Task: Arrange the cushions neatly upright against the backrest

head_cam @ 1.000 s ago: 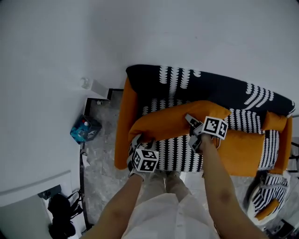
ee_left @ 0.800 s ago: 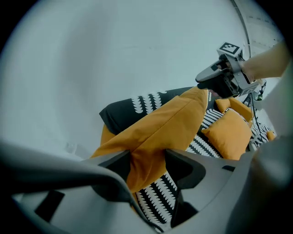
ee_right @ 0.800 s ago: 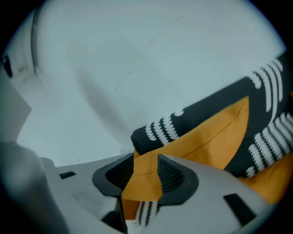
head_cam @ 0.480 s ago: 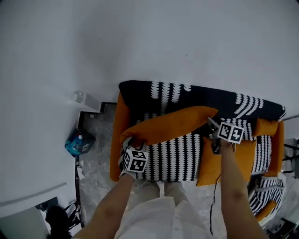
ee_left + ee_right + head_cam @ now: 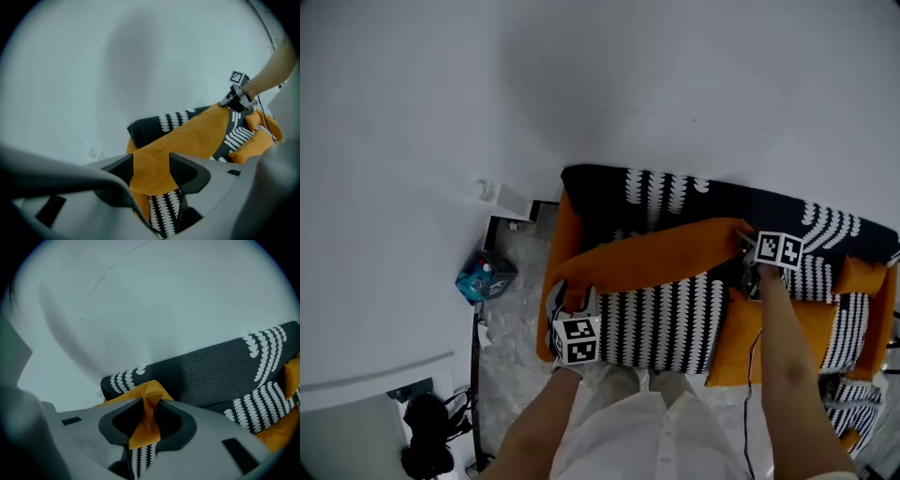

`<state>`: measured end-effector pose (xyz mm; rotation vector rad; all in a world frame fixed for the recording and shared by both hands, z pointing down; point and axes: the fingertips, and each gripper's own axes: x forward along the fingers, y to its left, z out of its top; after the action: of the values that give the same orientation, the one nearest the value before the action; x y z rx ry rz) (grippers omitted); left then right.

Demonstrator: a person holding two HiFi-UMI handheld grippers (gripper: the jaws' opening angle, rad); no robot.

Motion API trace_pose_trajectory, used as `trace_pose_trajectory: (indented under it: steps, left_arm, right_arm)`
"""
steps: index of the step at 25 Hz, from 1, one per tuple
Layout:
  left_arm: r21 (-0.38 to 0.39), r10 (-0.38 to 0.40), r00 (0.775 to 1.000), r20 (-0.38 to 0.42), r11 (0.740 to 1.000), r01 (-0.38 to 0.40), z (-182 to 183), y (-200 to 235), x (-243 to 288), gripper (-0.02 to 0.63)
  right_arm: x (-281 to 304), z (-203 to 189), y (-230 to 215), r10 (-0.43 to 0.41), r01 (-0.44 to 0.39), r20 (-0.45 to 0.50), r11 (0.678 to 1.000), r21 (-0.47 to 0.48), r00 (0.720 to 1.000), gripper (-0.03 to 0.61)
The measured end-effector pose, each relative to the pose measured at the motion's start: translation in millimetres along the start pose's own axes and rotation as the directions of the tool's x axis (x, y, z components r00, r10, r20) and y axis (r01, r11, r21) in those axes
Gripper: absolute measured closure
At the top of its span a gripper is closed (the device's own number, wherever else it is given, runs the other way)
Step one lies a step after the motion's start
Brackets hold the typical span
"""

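1. While both grippers carry it, the big cushion [image 5: 661, 281] hangs over the seat of the sofa [image 5: 565, 234], just in front of the dark backrest [image 5: 694, 192]. Its orange upper edge is stretched between the two hands, and its black-and-white face is turned toward the person.
2. The left gripper [image 5: 150, 165] has its fingers [image 5: 186, 171] standing wide, yet they clamp the thick orange corner, which fills the gap between them.
3. The right gripper [image 5: 149, 412] has fingers [image 5: 177, 420] that have just been closing. They now pinch a thin, gathered fold of the orange cover at the opposite corner.
4. The cushion looks soft, light and bulky. Its edge bows between the two holds, so it will likely flop rather than stand by itself until it leans on the backrest. Nothing about it seems fragile or slippery.
5. The right-hand pinch seems to catch cover only. A deeper bite at that corner, taking in some padding as the left one does, would probably hold better.
6. A plain orange cushion [image 5: 769, 337] lies just beside it on the right and may crowd the spot.
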<state>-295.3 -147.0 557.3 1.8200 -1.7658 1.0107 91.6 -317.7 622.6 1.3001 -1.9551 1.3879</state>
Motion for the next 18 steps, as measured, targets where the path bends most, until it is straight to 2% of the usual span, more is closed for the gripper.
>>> trace_pose_trajectory:
  steps: [2, 5, 8, 10, 12, 13, 15, 18]
  left_arm:
    - [-0.093, 0.066, 0.998, 0.019, 0.994, -0.064, -2, 19, -16, 0.360]
    - [-0.250, 0.073, 0.997, -0.030, 0.965, -0.078, -17, 49, -6, 0.336]
    - [-0.429, 0.051, 0.998, -0.045, 0.901, -0.065, -26, 72, 13, 0.282]
    - [-0.511, -0.056, 0.998, -0.029, 0.859, 0.034, -25, 65, 28, 0.270]
    - [-0.539, -0.184, 0.982, -0.031, 0.831, 0.139, -24, 49, 42, 0.276]
    - [-0.540, -0.215, 0.976, -0.035, 0.826, 0.162, -23, 45, 47, 0.320]
    - [-0.551, -0.225, 0.974, -0.034, 0.817, 0.169, -17, 43, 54, 0.408]
    - [-0.602, -0.228, 0.973, -0.028, 0.781, 0.166, -4, 50, 60, 0.454]
  right_arm:
    - [4, 1, 2, 0.001, -0.001, -0.013, 1.000, -0.007, 1.000, 0.495]
    - [9, 3, 3, 0.011, -0.011, -0.029, 1.000, -0.007, 1.000, 0.500]
    - [11, 3, 3, 0.018, -0.019, -0.043, 1.000, -0.008, 0.999, 0.499]
    - [11, 3, 3, 0.026, -0.026, -0.047, 1.000, -0.003, 0.999, 0.500]
    - [13, 1, 3, 0.037, -0.036, -0.053, 0.999, 0.010, 0.998, 0.506]
    - [13, 1, 3, 0.045, -0.044, -0.054, 0.999, 0.025, 0.998, 0.509]
    - [12, 3, 6, 0.070, -0.066, -0.052, 0.995, 0.074, 0.996, 0.518]
    - [2, 1, 11, 0.077, -0.068, -0.072, 0.991, 0.118, 0.994, 0.529]
